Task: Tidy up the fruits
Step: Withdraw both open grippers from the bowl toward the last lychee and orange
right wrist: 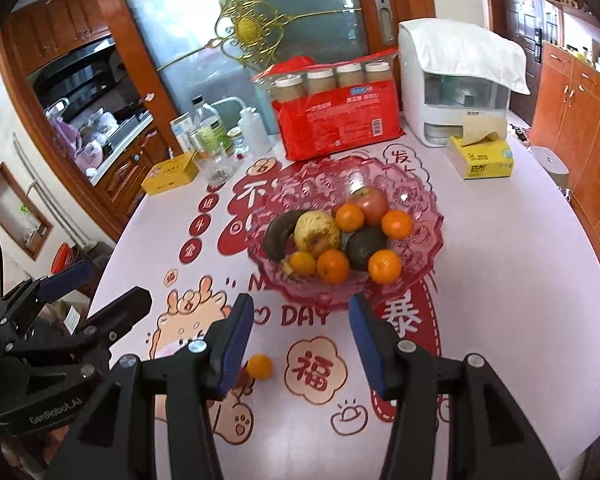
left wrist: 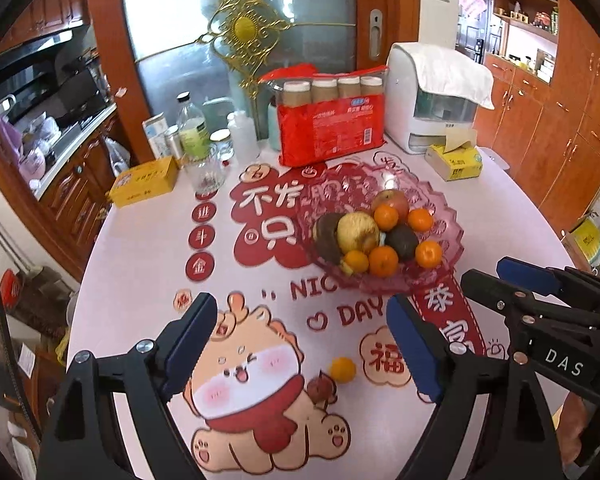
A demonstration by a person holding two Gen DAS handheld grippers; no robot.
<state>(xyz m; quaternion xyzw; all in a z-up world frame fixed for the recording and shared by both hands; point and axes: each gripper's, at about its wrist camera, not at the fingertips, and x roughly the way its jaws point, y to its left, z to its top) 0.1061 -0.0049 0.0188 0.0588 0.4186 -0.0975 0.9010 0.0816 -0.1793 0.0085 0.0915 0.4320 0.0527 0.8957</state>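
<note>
Both released tools, left tool (left wrist: 300, 344) and right tool (right wrist: 302, 344), face pink bowl (left wrist: 440, 232) holding fruit (left wrist: 384, 260).

A pink glass fruit bowl (right wrist: 420, 216) sits mid-frame, heaped with oranges (right wrist: 333, 266), a red apple (right wrist: 370, 204), a yellowed apple (right wrist: 316, 232), a blackened banana (right wrist: 278, 236) and a dark avocado (right wrist: 366, 248). One small orange (right wrist: 259, 366) lies alone below it.

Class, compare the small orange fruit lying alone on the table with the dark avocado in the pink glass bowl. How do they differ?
The lone orange fruit is bright orange; the avocado is dark, nearly black. The orange fruit sits alone on the tablecloth; the avocado lies in the bowl, touching other fruit. The orange fruit looks smaller. Neither is held.
</note>
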